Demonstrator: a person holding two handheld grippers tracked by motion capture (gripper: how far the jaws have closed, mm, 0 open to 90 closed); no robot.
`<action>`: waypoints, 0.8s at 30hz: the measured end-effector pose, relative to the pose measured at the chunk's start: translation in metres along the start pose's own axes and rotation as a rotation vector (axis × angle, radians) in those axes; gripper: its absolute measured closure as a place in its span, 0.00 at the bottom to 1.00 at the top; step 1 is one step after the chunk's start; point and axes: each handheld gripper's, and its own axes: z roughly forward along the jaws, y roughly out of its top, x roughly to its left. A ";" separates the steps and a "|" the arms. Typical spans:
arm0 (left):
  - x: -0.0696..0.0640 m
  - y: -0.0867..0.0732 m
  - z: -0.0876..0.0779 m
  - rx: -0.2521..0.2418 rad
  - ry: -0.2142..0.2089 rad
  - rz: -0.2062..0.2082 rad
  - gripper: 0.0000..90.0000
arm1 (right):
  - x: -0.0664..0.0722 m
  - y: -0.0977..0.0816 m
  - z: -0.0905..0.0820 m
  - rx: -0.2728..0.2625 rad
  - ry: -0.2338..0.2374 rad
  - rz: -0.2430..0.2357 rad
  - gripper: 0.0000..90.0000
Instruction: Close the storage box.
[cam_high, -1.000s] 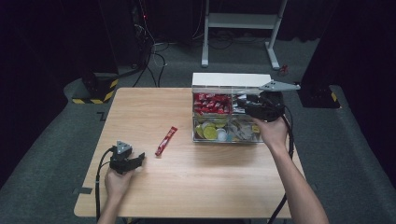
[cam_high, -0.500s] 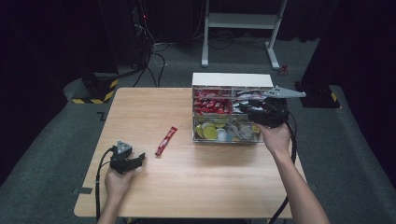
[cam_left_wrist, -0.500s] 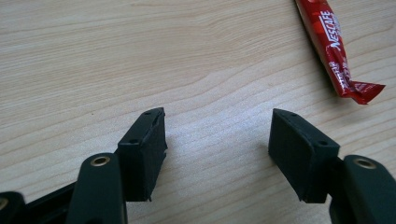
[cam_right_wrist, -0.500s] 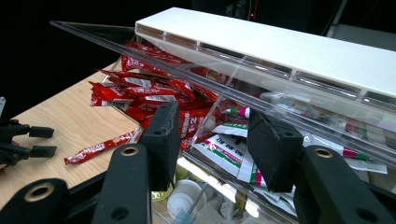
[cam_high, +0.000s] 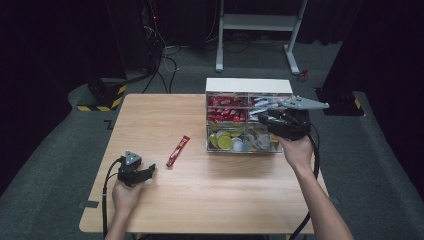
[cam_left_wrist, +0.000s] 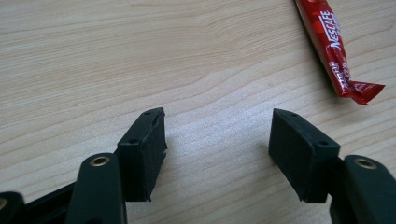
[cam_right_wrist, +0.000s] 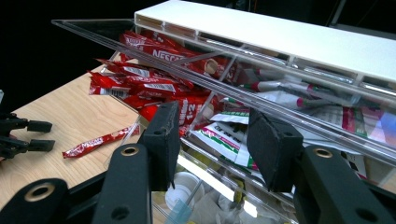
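A red Nescafe stick lies alone on the wooden table, left of a clear organiser box. My left gripper rests low on the table near the front left, open and holding nothing. In the left gripper view the gripper is wide open, with the stick ahead to the right. My right gripper hovers over the box's right half. In the right gripper view it is open above the compartments and grips nothing. Red sticks fill the box's left rear compartment.
The box has a white back strip and clear dividers. Its other compartments hold pen-like sticks, sachets and round yellow and white items. The lone stick and the left gripper show at far left.
My right gripper has shifted slightly to the right and nearer over the box. The left gripper and the lone stick have stayed put.
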 end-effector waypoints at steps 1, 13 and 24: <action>0.000 0.000 0.000 0.000 0.000 0.000 0.41 | 0.000 -0.001 0.000 0.002 0.000 0.000 0.60; 0.000 0.000 0.000 -0.003 0.000 0.001 0.40 | -0.007 -0.014 -0.003 0.040 -0.001 0.012 0.60; 0.000 0.000 0.000 -0.002 -0.002 0.001 0.39 | -0.015 -0.028 -0.004 0.055 0.000 0.038 0.60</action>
